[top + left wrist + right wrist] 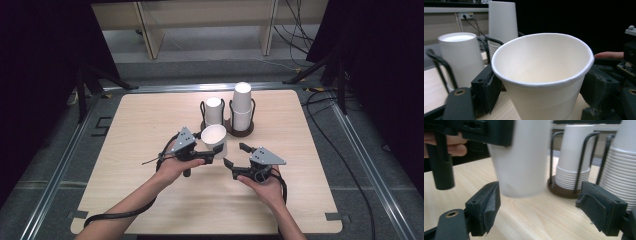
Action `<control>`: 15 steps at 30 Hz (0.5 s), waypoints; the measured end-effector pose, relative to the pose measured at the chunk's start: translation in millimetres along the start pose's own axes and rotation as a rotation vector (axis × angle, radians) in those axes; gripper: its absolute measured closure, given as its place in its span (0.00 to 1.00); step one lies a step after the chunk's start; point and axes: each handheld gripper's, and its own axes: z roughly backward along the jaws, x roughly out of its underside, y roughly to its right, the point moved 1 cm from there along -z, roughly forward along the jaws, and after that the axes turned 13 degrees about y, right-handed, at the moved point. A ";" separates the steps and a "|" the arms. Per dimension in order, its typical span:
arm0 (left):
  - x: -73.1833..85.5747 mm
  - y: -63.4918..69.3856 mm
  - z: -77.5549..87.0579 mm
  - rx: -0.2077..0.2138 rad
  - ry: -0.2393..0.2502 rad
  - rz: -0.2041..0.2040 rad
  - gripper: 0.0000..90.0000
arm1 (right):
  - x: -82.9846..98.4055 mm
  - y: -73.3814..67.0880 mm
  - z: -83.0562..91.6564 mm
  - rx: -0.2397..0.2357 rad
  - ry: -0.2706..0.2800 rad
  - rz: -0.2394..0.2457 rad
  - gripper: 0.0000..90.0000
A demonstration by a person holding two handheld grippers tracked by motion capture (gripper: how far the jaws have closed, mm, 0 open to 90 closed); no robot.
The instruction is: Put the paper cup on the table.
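We see a white paper cup [214, 140], upright with its mouth open upward, held just above the worktop [150, 125] near its middle. The left claw [209, 156] is clamped on its lower wall. The right claw [235, 155] stands just beside it with jaws wide apart and nothing between them. Behind are two wire holders [241, 131] with stacked cups [242, 105].
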 end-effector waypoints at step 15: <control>-1.1 -22.8 40.1 -0.099 0.014 -0.102 0.26 | 3.2 11.5 8.7 0.077 0.012 -0.003 0.24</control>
